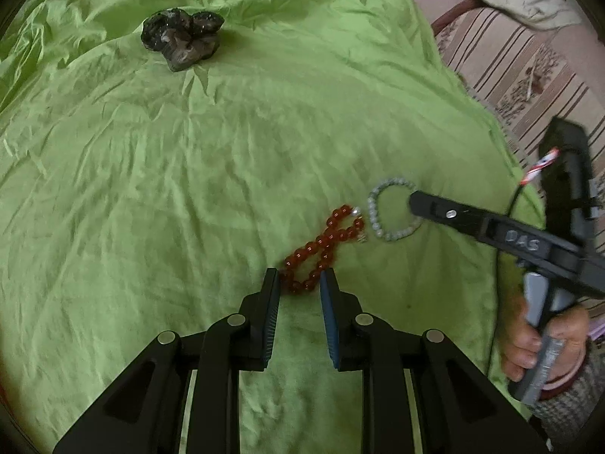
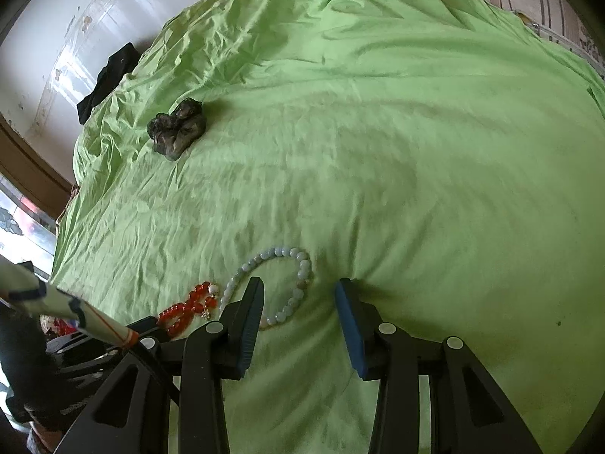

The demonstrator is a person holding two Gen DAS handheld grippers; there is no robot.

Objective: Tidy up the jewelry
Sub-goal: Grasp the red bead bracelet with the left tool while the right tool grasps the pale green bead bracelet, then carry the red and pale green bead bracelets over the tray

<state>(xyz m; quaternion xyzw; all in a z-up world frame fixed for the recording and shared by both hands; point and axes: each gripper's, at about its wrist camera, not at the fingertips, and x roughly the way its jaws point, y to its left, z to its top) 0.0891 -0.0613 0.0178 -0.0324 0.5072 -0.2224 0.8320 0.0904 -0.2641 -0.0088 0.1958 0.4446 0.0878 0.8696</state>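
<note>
A red bead bracelet (image 1: 321, 251) lies twisted on the green sheet (image 1: 189, 189). My left gripper (image 1: 300, 279) is open, its fingertips on either side of the bracelet's near end. A pale green-white bead bracelet (image 1: 382, 215) lies just right of it. My right gripper (image 2: 298, 283) is open and straddles one side of the pale bracelet (image 2: 283, 265), with its left finger (image 2: 245, 317) inside the loop. The right gripper also shows in the left wrist view (image 1: 414, 200). The red bracelet shows at lower left in the right wrist view (image 2: 189, 308).
A dark lumpy ornament (image 1: 183, 38) sits far back on the sheet, also in the right wrist view (image 2: 177, 128). A striped sofa (image 1: 529, 68) is at the right. A black cloth (image 2: 107, 79) lies by the white wall.
</note>
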